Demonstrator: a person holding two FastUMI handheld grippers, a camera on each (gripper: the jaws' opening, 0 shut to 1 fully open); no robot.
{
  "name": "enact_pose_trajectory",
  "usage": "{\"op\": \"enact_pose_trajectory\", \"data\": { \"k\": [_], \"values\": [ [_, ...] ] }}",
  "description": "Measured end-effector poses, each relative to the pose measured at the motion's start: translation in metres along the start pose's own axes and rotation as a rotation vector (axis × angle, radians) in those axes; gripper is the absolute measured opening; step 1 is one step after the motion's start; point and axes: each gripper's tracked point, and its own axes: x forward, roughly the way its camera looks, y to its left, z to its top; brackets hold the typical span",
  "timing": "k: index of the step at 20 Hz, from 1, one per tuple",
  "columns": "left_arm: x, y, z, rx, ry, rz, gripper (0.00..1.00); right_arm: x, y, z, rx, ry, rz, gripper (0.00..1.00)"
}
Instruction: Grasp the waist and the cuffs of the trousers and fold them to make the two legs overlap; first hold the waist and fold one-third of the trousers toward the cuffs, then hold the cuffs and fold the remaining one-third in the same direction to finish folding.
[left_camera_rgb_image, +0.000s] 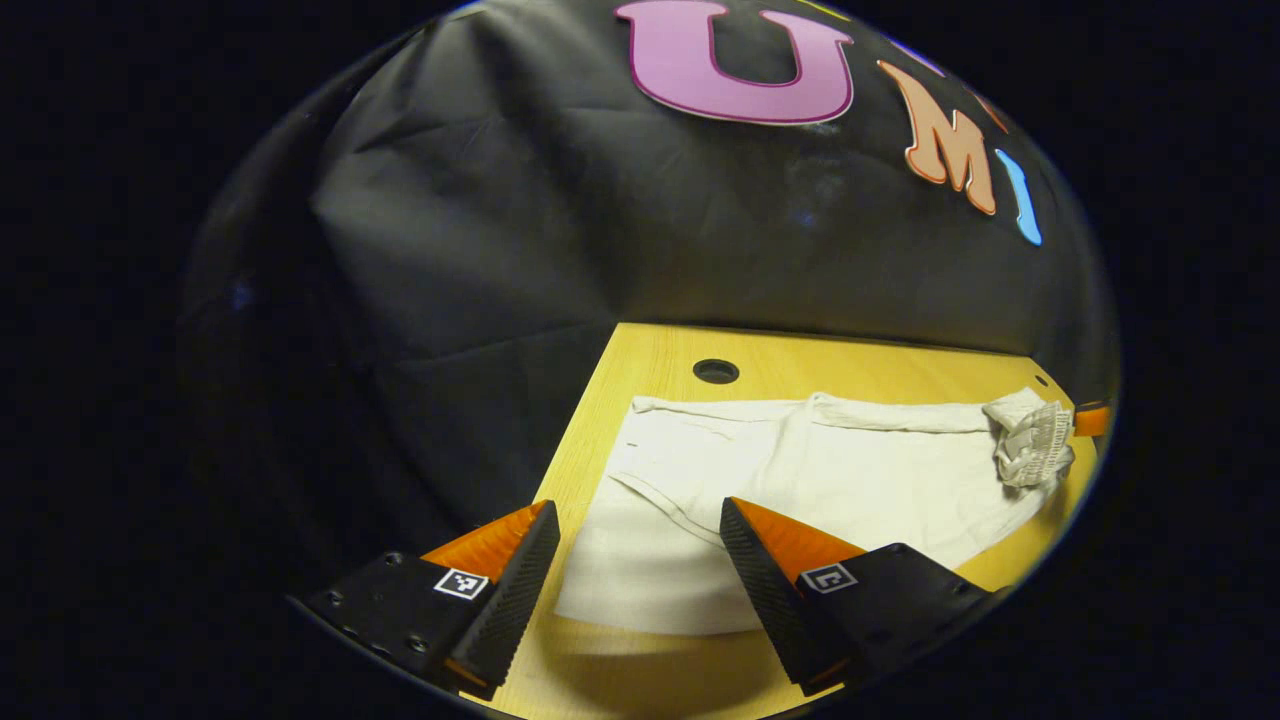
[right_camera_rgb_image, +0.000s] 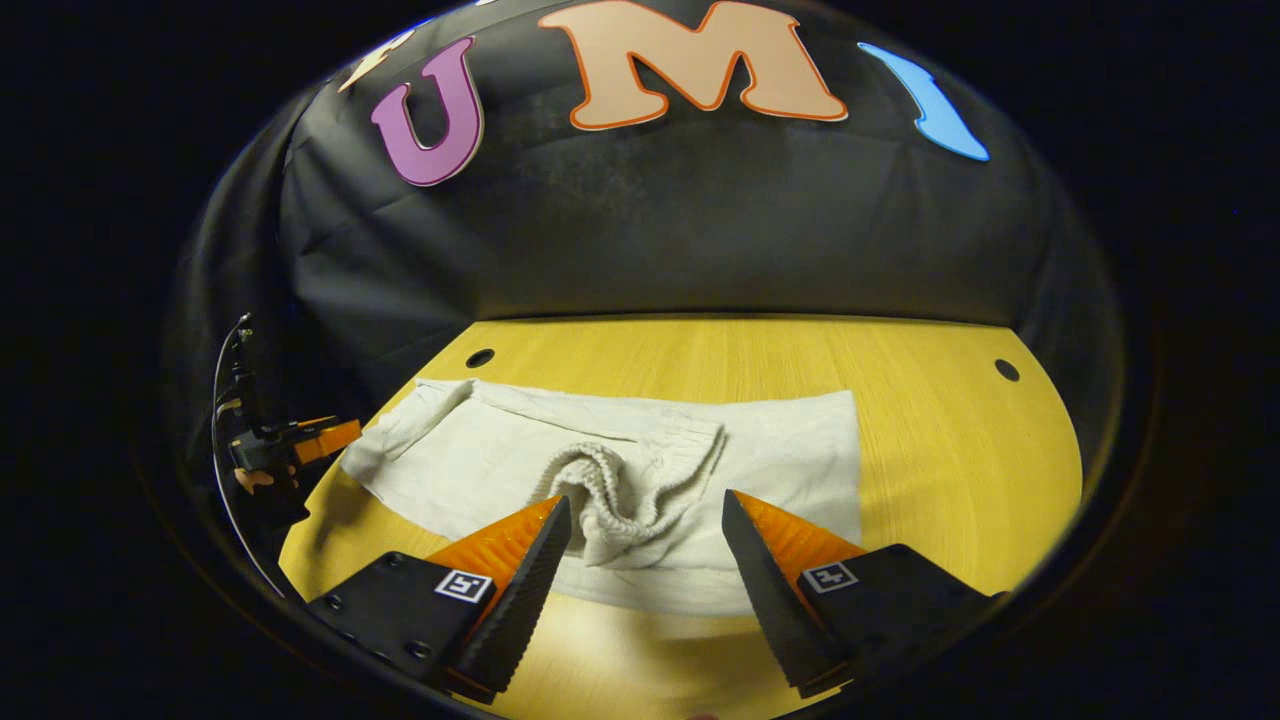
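Both jaws gape wide, holding nothing. Left gripper (left_camera_rgb_image: 640, 540) hovers over trousers (left_camera_rgb_image: 800, 480) cuff end on table (left_camera_rgb_image: 660, 355); right gripper (right_camera_rgb_image: 645, 535) faces the bunched waist (right_camera_rgb_image: 625, 490).

One pair of white cotton trousers (right_camera_rgb_image: 600, 450) lies on one yellow wooden table (right_camera_rgb_image: 950, 440). Two round holes (right_camera_rgb_image: 480, 358) show at its far edge. Two grippers: left (left_camera_rgb_image: 638, 540), right (right_camera_rgb_image: 645, 535).
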Motion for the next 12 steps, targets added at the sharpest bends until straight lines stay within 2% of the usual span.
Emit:
{"op": "enact_pose_trajectory", "data": {
  "k": [4,5,6,7,9,10,11,12],
  "values": [
    [0.019,0.000,-0.019,0.010,0.059,-0.012,0.98,-0.014,-0.014,-0.014,0.002,0.023,-0.032,0.92],
    [0.023,-0.004,-0.025,0.014,0.083,-0.021,0.98,-0.016,-0.016,-0.016,0.002,0.024,-0.038,0.97],
    [0.026,-0.007,-0.031,0.016,0.109,-0.028,0.98,-0.018,-0.018,-0.017,0.001,0.025,-0.043,0.92],
    [0.027,-0.007,-0.035,0.023,0.126,-0.024,0.98,-0.020,-0.020,-0.017,-0.002,0.026,-0.049,0.97],
    [0.029,-0.009,-0.028,0.016,0.098,-0.032,0.99,-0.022,-0.025,-0.018,-0.011,0.027,-0.062,0.97],
    [0.025,-0.008,-0.032,0.020,0.118,-0.029,0.95,-0.023,-0.026,-0.018,-0.011,0.028,-0.063,0.92],
    [0.029,-0.008,-0.031,0.016,0.108,-0.030,0.97,-0.024,-0.026,-0.018,-0.012,0.028,-0.063,0.97],
    [0.029,-0.008,-0.030,0.014,0.106,-0.031,0.96,-0.024,-0.028,-0.019,-0.013,0.031,-0.064,0.97]
  ]
}}
